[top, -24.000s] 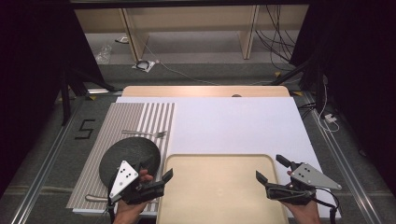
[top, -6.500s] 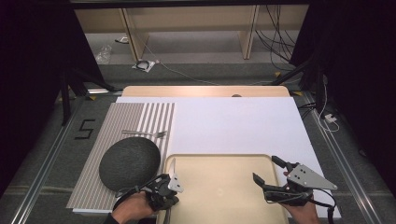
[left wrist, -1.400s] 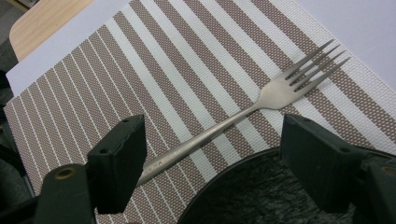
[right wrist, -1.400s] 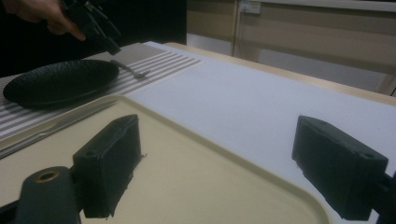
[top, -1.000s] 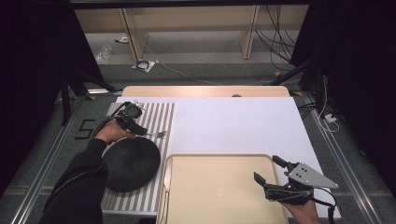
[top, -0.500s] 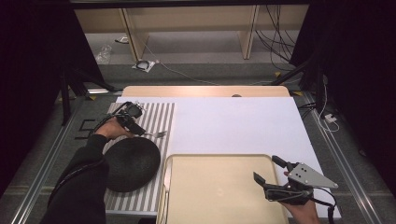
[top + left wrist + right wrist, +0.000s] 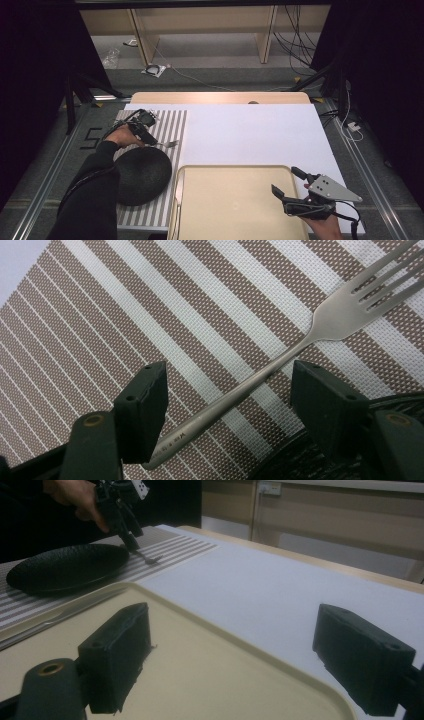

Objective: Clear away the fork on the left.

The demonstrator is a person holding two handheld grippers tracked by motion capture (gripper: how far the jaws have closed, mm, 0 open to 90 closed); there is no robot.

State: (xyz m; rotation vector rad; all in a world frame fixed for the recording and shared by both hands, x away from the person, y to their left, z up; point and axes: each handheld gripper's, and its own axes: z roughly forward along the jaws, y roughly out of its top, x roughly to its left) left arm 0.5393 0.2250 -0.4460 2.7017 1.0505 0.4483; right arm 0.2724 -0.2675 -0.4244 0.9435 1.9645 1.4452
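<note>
Left tool [image 7: 145, 134] reaching far forward, jaws apart and just been closing, right tool [image 7: 290, 190] low, jaws wide.

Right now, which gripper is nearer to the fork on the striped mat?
Left. The left gripper straddles the fork handle, jaws just closing, not yet pressing it. The right gripper hovers open over the tray, far away.
</note>
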